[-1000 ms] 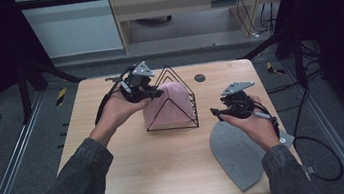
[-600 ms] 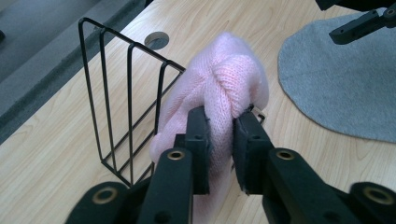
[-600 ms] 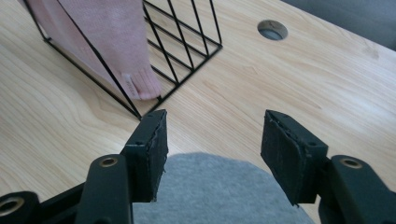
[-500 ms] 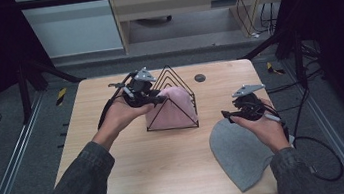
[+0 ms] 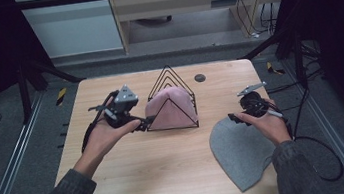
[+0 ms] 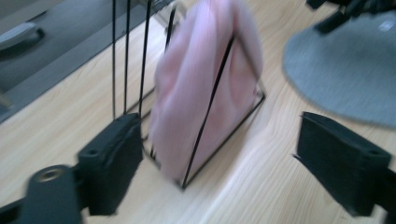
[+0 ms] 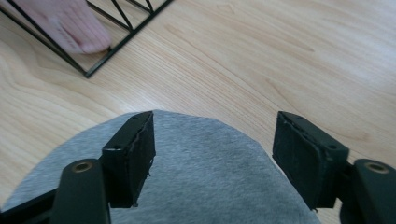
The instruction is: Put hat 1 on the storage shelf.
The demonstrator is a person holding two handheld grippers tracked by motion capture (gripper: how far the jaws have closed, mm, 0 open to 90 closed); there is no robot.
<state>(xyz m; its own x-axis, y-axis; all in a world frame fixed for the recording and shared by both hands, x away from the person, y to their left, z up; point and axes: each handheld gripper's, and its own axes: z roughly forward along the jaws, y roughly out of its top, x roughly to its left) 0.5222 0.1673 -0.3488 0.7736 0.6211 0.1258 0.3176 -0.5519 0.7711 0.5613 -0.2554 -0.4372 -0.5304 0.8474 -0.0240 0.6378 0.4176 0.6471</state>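
Right gripper [image 7: 212, 154] just opening wider, empty, poised over far rounded end of grey hat [image 5: 242, 150], long axis running near-right. Left gripper [image 6: 219, 163] just opened, beside pink hat [image 5: 169, 110] in wire rack [image 5: 170, 77].

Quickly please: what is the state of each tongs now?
Left tongs: open, just opening, holding nothing, beside the pink hat.
Right tongs: open, just opening, over the grey hat.

Pink hat [image 6: 201, 88] blurred; grey hat [image 7: 196, 186] cut off below.
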